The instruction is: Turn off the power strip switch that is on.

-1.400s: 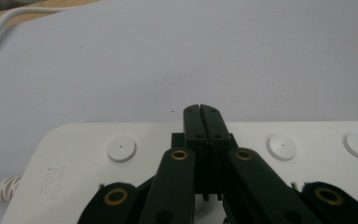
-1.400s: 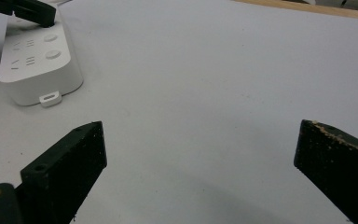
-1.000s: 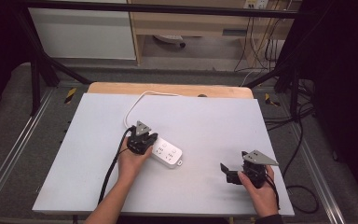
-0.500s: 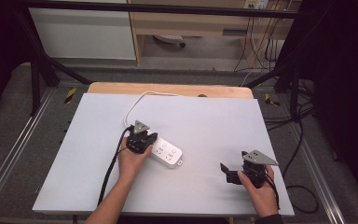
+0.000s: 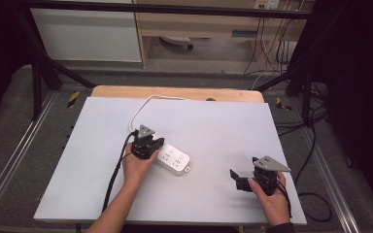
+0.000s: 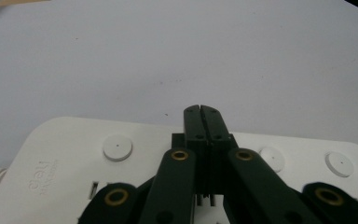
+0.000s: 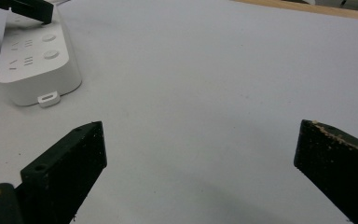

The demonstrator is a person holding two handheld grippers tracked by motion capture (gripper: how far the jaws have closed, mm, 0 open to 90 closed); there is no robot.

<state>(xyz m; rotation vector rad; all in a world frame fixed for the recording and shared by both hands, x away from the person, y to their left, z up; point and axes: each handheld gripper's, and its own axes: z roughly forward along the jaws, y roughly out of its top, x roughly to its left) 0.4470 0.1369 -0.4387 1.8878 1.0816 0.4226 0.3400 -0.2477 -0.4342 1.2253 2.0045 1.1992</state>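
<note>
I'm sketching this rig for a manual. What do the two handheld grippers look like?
Both are black. The left gripper has flat black jaws on linkage arms with brass-coloured pivot rings, and a black cable trails from it. The right gripper has blocky jaws, one with a chipped, pale-flecked tip. Each carries a grey three-cornered plate on top.

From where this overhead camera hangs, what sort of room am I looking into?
Probably a lab or workshop set up for recording hand work. A pale grey table stands inside a dark metal frame, loose cables hang along the back wall, and a person works on a white power strip with handheld grippers.
</note>
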